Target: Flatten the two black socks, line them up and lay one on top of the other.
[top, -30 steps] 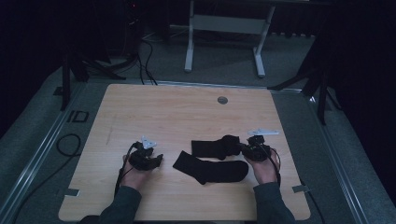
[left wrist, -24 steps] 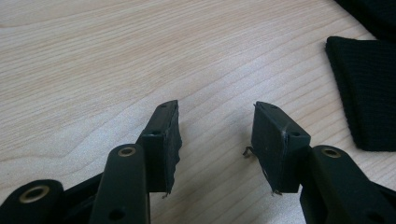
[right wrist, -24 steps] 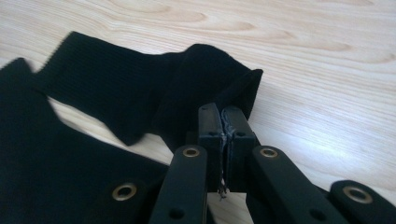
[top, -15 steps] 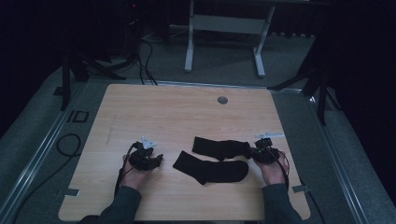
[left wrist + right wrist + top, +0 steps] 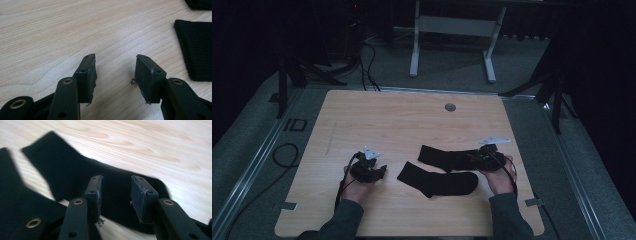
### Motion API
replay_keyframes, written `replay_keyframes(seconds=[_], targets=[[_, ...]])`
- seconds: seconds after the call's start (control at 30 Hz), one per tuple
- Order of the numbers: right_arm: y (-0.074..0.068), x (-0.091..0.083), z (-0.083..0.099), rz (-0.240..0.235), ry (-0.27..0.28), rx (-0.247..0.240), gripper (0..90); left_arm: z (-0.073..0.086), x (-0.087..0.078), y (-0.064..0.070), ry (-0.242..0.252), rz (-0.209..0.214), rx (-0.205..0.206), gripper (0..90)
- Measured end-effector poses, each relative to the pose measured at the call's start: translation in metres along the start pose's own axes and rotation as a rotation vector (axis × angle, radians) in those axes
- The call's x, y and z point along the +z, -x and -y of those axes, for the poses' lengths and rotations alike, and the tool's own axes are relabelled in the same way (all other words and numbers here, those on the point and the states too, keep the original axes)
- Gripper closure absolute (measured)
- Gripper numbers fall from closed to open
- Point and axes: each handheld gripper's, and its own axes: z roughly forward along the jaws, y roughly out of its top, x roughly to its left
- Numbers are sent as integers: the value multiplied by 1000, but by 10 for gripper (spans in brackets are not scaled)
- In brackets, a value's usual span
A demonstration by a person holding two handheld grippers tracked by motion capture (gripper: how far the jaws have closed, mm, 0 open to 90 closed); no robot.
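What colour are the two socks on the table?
Both socks are plain black, clearest in the high view.

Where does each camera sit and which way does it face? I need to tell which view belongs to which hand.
High view: above the person's side, facing forward and down on the table; forearms, left gripper, right gripper.
Left gripper view: rides the left gripper, facing bare wood between open jaws, near sock at right.
Right gripper view: rides the right gripper, open over the far sock.
Shared: high and right gripper views both show the far sock.

Dim lab: rig table (image 5: 377, 115), cables (image 5: 369, 62)
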Motion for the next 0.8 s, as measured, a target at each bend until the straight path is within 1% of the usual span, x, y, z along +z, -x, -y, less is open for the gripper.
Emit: replay_keyframes(seconds=[0.1, 0.23, 0.37, 0.47, 0.6, 0.67, 0.73, 0.77, 0.8], targets=[[-15, 8, -11, -25, -5, -70, 604, 0, 0, 0, 1, 0, 0, 517], [-35, 22, -24, -49, -24, -166, 596, 0, 0, 0, 3, 1, -2, 516], [-50, 37, -33, -81, -56, -227, 586, 0, 0, 0, 2, 1, 0, 514], [-59, 49, -38, -104, -78, -269, 587, 0, 0, 0, 3, 1, 1, 513], [-65, 65, -39, -124, -111, -292, 591, 0, 0, 0, 3, 1, 0, 513], [-67, 73, -40, -138, -123, -296, 571, 0, 0, 1, 4, 1, 0, 512], [-66, 81, -40, -156, -153, -282, 532, 0, 0, 0, 3, 1, 0, 513], [-64, 87, -38, -164, -183, -273, 504, 0, 0, 1, 4, 2, 0, 512], [-62, 89, -37, -186, -165, -247, 500, 0, 0, 1, 3, 2, 0, 512]])
